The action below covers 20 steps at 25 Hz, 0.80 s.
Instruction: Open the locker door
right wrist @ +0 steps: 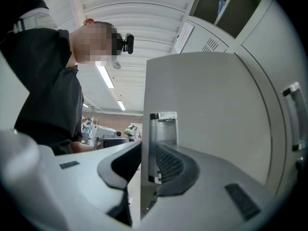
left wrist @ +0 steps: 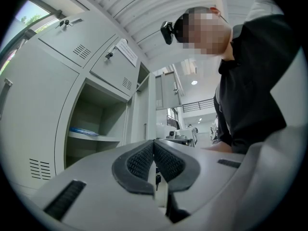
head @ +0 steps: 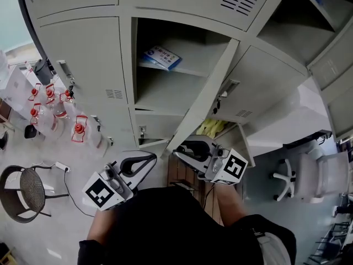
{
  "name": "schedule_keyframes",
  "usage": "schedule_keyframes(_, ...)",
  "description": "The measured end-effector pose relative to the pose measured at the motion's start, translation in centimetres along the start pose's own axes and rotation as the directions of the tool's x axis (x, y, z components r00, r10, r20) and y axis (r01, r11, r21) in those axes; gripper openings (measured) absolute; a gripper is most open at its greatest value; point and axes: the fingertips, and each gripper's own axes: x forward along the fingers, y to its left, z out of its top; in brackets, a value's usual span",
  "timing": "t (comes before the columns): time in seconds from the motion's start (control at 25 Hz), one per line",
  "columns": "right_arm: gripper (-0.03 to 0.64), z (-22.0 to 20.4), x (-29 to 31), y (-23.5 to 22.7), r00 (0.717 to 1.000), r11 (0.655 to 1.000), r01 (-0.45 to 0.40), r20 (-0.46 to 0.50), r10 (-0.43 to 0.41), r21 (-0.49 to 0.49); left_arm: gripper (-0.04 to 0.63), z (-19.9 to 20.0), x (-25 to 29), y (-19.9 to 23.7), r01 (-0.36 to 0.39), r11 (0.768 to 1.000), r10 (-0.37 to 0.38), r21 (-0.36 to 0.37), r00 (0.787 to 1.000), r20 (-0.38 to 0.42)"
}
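While my right gripper (right wrist: 144,165) clamps the locker door (right wrist: 207,109) by its free edge, it stands swung out.
Probably light, stiff, smooth sheet metal; the edge near the latch (right wrist: 163,129) suits. Left gripper (left wrist: 154,158) jaws together, empty.

The left hand-held gripper (head: 150,159) has its jaws together; the right hand-held gripper (head: 181,153) clamps the locker door (head: 212,87) edge.

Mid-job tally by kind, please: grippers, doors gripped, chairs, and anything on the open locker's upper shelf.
Handheld two-jaw grippers: 2, left gripper, shut, and right gripper.
Grey metal locker door clamped by the right gripper: 1.
Chairs: 2, dark round wicker chair, white swivel office chair.
Blue-and-white booklet on the upper shelf: 1.
Total: 6.
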Motion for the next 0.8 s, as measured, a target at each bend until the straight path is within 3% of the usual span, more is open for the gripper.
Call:
schedule_keyframes(0.52, 0.104, 0.4, -3.0, 0.6, 0.994, 0.994, -0.111, 0.024, 0.111, -0.003, 0.011, -0.8, 0.8, -1.1, 0.013, 1.000, -0.013, -0.002, 1.000, -0.013)
schedule_keyframes(0.8, 0.107, 0.5, -4.4, 0.7, 0.991, 0.992, -0.129, 0.047, 0.128, 0.007, 0.011, -0.9, 0.3, -1.7, 0.007, 1.000, -0.007, -0.001, 1.000, -0.013)
